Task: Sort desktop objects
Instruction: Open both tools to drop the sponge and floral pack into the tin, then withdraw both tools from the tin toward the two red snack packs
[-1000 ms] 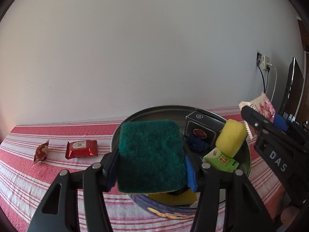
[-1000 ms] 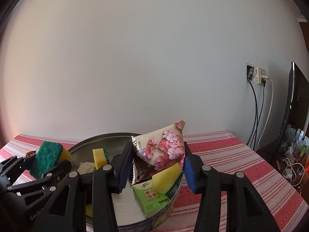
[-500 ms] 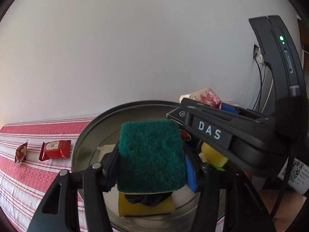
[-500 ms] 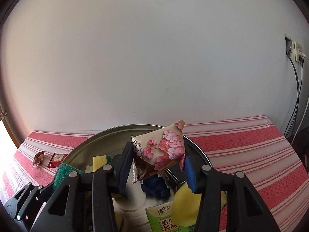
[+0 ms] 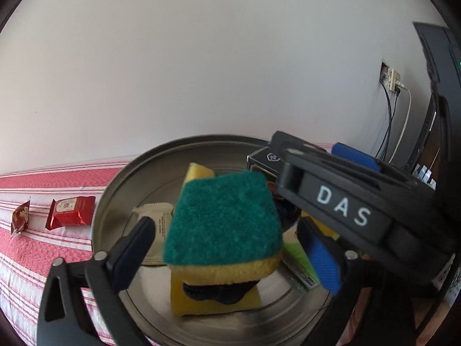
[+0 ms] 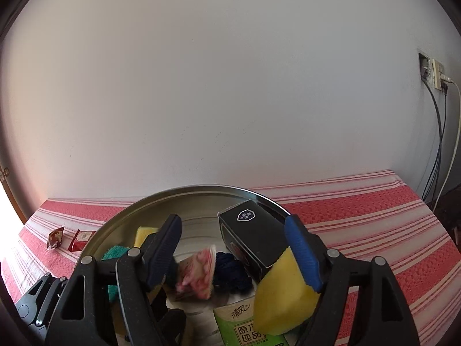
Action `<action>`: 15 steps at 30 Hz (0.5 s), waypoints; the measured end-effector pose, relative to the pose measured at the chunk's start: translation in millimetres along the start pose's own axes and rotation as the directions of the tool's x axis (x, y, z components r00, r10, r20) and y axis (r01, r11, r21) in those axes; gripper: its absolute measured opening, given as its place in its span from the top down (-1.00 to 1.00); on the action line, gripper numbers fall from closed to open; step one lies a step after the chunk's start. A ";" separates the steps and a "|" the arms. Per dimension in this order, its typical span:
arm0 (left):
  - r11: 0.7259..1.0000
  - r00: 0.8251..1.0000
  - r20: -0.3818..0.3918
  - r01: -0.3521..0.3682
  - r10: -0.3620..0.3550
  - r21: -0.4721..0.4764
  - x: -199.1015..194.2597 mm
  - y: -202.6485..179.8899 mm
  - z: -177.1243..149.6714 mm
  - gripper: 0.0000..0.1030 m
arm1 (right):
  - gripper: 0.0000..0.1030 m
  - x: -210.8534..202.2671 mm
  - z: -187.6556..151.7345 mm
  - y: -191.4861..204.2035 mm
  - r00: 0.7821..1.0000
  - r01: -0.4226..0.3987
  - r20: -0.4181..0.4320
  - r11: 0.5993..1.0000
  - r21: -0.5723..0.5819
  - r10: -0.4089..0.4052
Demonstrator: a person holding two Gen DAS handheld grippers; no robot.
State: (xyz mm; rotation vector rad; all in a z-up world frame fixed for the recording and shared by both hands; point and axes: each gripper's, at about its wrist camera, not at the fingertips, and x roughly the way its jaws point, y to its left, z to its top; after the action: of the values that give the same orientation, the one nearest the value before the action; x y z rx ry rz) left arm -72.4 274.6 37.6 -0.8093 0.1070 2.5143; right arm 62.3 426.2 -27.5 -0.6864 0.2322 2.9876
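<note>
Both grippers over the round metal tin (image 5: pixel 115 190), mid-drop. Left gripper (image 5: pixel 230 248): jaws opening, pads clear of the green-topped sponge (image 5: pixel 224 219), which sits between them above another yellow sponge (image 5: pixel 213 302) on the tin floor. Right gripper (image 6: pixel 239 256): jaws opening, floral packet (image 6: pixel 198 274) blurred and loose between them, nothing pressing on it. Tin already holds the black box (image 6: pixel 250 239), tissue pack (image 6: pixel 245 325), dark cloth (image 6: pixel 230 271), beige sachet (image 5: pixel 155 219). Left outside at 9 o'clock of the tin: red wrapper (image 5: pixel 72 212) and small snack packet (image 5: pixel 20 219) on the striped cloth (image 5: pixel 34 259). Looks mostly sorted, two to go
</note>
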 end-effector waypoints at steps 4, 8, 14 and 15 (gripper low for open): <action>0.998 0.997 0.051 -0.062 0.060 0.032 -7.7 6.2 1.3 -0.99 | -0.51 -24.5 -10.6 3.0 0.992 0.043 0.121 0.999 0.034 -0.046; 0.994 0.990 0.092 -0.110 0.106 0.030 -7.9 23.3 5.9 -0.99 | -0.79 -47.1 -17.6 9.5 0.960 0.109 0.253 0.992 0.064 -0.122; 0.993 0.987 0.108 -0.121 0.119 0.007 -13.9 43.2 0.6 -0.99 | -0.97 -63.9 -31.8 27.0 0.920 0.204 0.339 0.979 0.018 -0.198; 0.992 0.987 0.107 -0.123 0.121 0.007 -14.8 45.0 -0.6 -0.99 | -0.97 -68.1 -34.6 24.6 0.917 0.203 0.344 0.979 0.035 -0.202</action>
State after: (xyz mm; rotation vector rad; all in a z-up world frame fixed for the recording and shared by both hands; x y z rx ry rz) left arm -83.1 228.7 42.2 -0.6805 0.1419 2.6629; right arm 135.8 394.2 -25.2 -0.1606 0.1272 2.8400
